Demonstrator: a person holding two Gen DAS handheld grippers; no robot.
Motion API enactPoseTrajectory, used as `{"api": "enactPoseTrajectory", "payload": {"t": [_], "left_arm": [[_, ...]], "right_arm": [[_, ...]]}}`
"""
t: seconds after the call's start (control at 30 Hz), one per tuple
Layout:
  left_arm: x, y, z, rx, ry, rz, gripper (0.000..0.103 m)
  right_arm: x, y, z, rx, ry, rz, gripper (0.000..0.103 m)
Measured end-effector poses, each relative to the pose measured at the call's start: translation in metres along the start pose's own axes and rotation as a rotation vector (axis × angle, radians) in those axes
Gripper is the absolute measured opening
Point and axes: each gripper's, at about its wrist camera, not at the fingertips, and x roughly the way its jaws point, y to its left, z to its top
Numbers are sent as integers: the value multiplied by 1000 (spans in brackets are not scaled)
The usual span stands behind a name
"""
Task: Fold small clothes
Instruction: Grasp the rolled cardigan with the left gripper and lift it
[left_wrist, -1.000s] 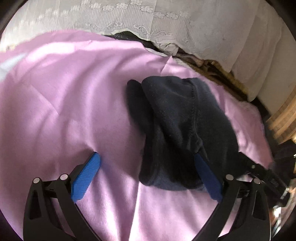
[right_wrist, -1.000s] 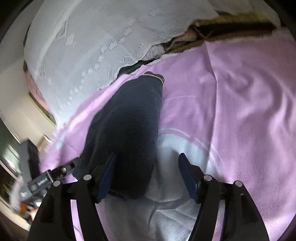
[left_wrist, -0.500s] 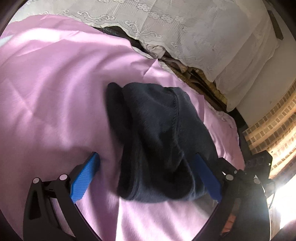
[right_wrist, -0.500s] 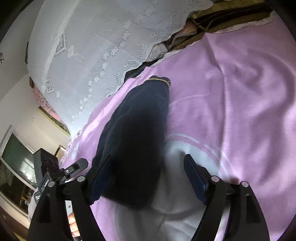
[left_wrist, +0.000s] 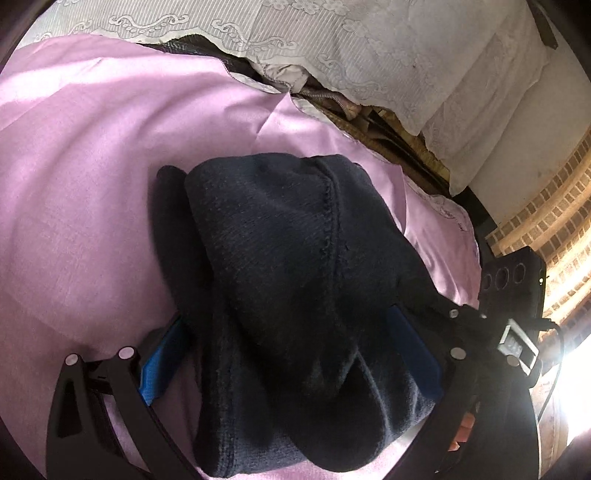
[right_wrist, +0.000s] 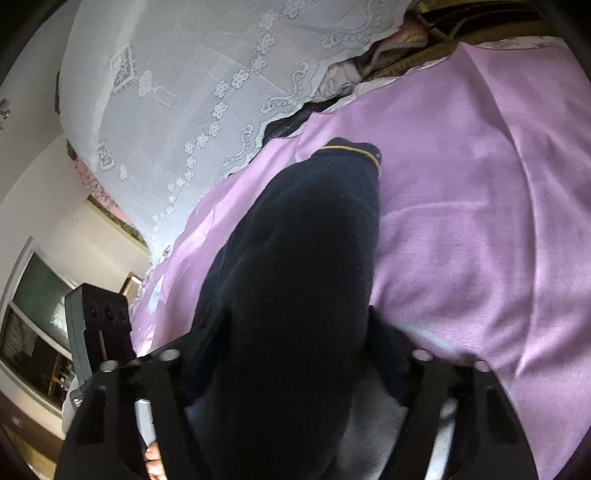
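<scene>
Both grippers have pushed forward since a second ago, so the dark knit garment (left_wrist: 295, 295) now sits between each pair of fingers rather than off to one side. It lies bunched on the pink sheet (left_wrist: 92, 166). The left gripper (left_wrist: 291, 354) has narrowed onto the cloth, blue pads touching its sides; the right gripper (right_wrist: 295, 354) seems likewise closed on it, though shadow hides the contact. Such thick, uneven layers could slip from one side and undo the fold.
</scene>
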Motion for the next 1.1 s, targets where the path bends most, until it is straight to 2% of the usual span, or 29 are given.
{"api": "enactPoseTrajectory", "payload": {"t": [0.1, 0.17, 0.37, 0.53, 0.7, 0.93, 1.1], "left_arm": [[-2, -2, -2, 8, -13, 10, 91], [-4, -2, -3, 13, -23, 25, 80], [-7, -2, -3, 16, -41, 39, 70], [-17, -12, -7, 79, -93, 58, 56], [-29, -22, -16, 125, -120, 94, 54], [-62, -26, -40, 116, -164, 132, 54], [-98, -19, -69, 72, -194, 184, 54]], "right_arm": [[-1, 3, -2, -11, -6, -15, 66], [-2, 6, -4, -29, -12, -34, 65], [-6, 22, -9, -117, -37, -112, 62], [-14, 37, -13, -202, -80, -147, 60], [-21, 48, -18, -263, -101, -152, 60], [-32, 80, -44, -373, -106, -154, 60], [-34, 102, -67, -403, -62, -105, 60]]}}
